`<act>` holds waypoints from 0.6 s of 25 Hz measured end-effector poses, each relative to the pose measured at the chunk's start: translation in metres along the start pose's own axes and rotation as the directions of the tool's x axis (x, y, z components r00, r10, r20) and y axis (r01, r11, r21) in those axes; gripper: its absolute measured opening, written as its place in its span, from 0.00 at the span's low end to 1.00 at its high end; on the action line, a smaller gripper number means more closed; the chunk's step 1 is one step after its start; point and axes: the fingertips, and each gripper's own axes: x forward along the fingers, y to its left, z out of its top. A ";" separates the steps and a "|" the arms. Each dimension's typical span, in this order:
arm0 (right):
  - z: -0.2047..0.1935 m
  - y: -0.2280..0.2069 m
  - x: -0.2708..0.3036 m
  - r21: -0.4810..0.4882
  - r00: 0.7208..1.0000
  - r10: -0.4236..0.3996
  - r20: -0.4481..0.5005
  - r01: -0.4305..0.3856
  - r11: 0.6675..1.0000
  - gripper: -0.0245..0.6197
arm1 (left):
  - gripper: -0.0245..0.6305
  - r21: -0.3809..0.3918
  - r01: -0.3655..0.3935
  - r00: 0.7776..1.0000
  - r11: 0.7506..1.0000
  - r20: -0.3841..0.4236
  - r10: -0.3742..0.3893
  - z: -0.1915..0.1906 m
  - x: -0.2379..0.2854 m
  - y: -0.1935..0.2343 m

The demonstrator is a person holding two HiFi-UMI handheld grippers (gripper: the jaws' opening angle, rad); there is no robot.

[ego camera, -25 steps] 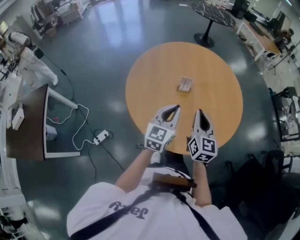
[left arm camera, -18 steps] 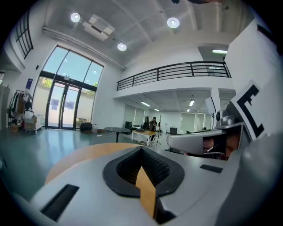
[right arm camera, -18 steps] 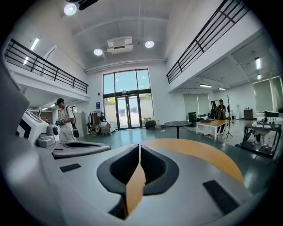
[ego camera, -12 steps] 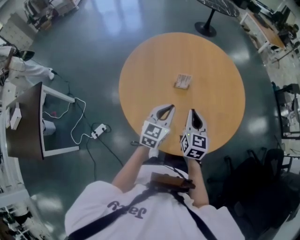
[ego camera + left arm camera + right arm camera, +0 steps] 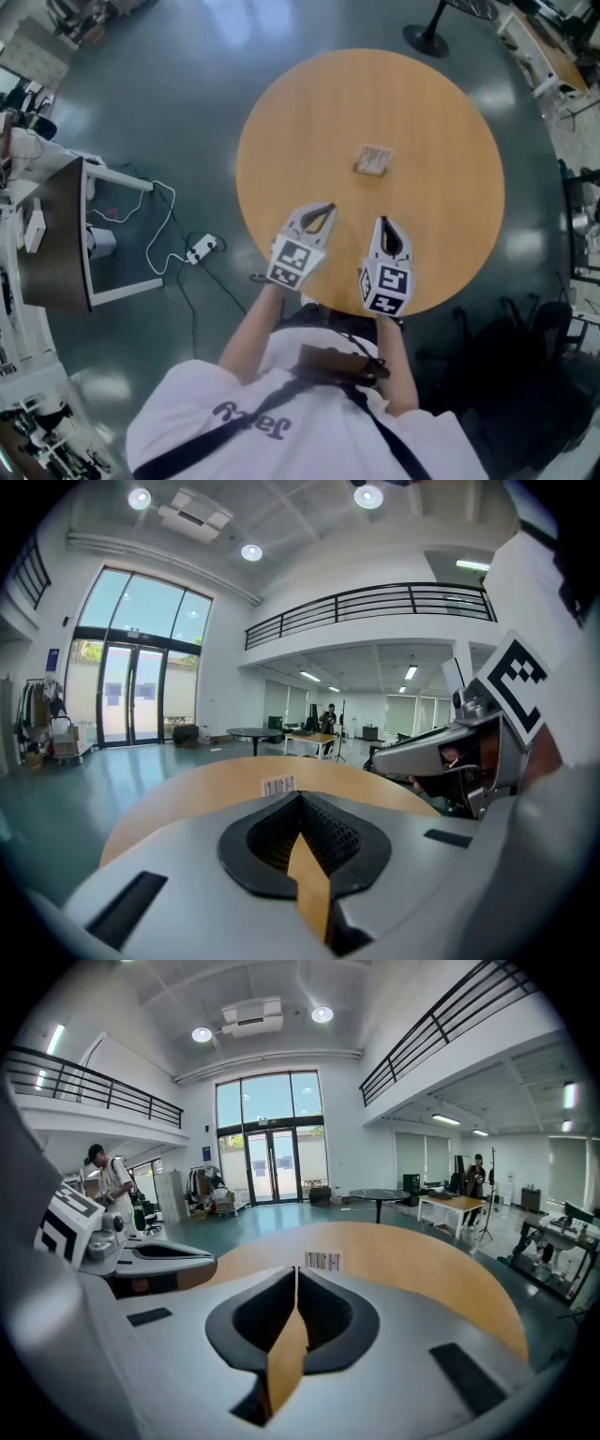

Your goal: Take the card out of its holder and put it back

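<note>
Card holder (image 5: 372, 160) lies mid-table (image 5: 422, 103), straight ahead of left gripper (image 5: 327, 206) and right gripper (image 5: 382, 221), about equally near; both jaws closed, empty.

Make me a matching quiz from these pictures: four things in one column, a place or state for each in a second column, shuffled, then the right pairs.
Column one
1. card holder
2. left gripper
3. white power strip
4. table

Column two
A. on the dark floor, with a white cable running from it
B. jaws shut, nothing between them
C. round, with a light wood top
D. resting near the middle of the tabletop

Pairs: 1-D, 2-B, 3-A, 4-C
</note>
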 end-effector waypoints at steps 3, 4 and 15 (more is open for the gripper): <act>0.001 0.002 0.009 0.005 0.999 0.041 -0.004 -0.041 0.999 0.07 | 0.05 -0.007 -0.016 1.000 1.000 -0.024 0.015 -0.012 0.006 0.022; 0.002 0.000 0.010 0.011 0.999 0.044 0.004 -0.044 0.999 0.07 | 0.05 -0.020 -0.019 0.999 1.000 -0.032 0.018 -0.016 0.007 0.028; -0.016 -0.031 0.031 0.043 0.999 0.048 -0.015 -0.048 0.998 0.07 | 0.06 -0.041 -0.018 0.986 0.999 -0.164 0.011 -0.081 0.016 0.084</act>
